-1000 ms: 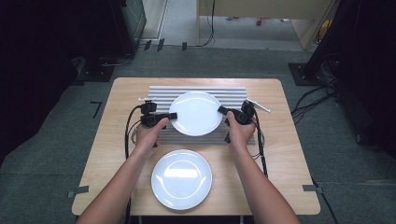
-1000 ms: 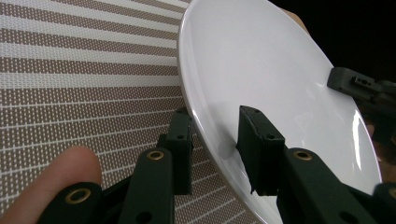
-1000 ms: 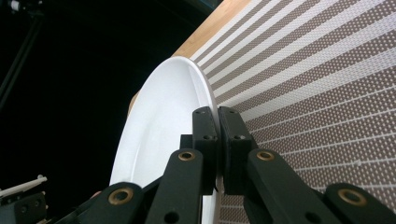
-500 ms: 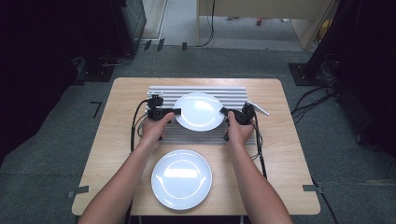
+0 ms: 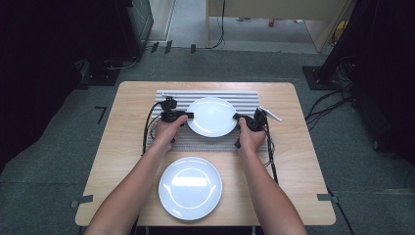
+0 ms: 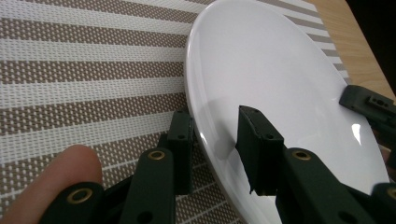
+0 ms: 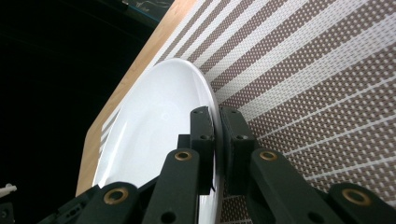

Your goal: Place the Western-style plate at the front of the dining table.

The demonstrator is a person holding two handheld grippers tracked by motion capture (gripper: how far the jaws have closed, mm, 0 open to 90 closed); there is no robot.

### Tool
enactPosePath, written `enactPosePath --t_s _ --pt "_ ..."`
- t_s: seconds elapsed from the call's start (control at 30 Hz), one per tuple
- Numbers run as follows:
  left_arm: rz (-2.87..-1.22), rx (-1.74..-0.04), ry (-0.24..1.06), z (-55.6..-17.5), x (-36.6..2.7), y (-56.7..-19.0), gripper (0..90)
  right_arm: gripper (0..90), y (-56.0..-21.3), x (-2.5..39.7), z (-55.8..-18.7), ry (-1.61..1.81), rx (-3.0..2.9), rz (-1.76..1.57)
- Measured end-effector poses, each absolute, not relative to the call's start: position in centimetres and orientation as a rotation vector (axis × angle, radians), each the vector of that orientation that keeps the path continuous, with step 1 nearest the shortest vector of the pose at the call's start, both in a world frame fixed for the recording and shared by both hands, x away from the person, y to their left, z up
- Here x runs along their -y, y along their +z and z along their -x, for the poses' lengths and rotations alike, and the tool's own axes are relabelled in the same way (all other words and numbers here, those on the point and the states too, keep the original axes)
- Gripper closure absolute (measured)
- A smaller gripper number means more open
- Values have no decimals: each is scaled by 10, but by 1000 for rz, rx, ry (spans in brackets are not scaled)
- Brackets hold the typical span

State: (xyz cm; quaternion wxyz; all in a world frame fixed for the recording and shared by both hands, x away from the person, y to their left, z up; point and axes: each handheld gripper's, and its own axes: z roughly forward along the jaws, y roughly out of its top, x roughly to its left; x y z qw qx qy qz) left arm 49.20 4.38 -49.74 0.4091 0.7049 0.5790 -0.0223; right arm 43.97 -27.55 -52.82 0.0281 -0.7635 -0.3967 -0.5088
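A white plate [image 5: 211, 116] sits just over the striped placemat [image 5: 205, 145], held at both sides. My left gripper [image 5: 188, 116] is shut on its left rim; in the left gripper view one jaw is under the rim and the other rests on the plate [image 6: 280, 79], with the gripper [image 6: 217, 140] straddling the edge. My right gripper [image 5: 240, 120] is shut on the right rim, and in the right gripper view the gripper [image 7: 217, 135] pinches the thin edge of the plate [image 7: 154, 126] tightly. The plate is tilted in both gripper views.
A second white plate [image 5: 190, 187] lies on the wooden table [image 5: 122, 147] near the front edge. A small white stick-like object [image 5: 270, 114] lies by the placemat's right edge. Cables trail from both grippers. Dark floor surrounds the table.
The plate has shifted slightly to the right over the placemat, and my left hand has followed it. The right hand has barely moved.
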Motion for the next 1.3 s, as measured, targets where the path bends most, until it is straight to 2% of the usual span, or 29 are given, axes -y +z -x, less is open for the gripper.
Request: enactPosePath --t_s 0.53,0.67,0.93,1.03,1.13,1.23,1.3 --pt "-1772 -1531 -11 -498 -48 -504 685 825 -537 258 -440 -1583 1353 2375" --pt "-1791 -1522 4 -496 -45 -502 637 812 -537 257 -440 -1584 1360 2375" --pt "-1843 -1514 108 -490 -47 -492 443 639 -527 256 -435 -1596 1628 2424" --pt "-1826 -1515 131 -487 -51 -485 410 589 -523 257 -433 -1603 1745 2439" --pt "-1823 -1495 129 -481 -54 -478 388 482 -517 257 -430 -1599 1787 2429" --pt "-1831 -1464 124 -475 -55 -473 370 439 -511 258 -426 -1573 1881 2430" --pt "-1833 -1451 131 -470 -56 -470 355 440 -506 260 -424 -1568 1909 2416"
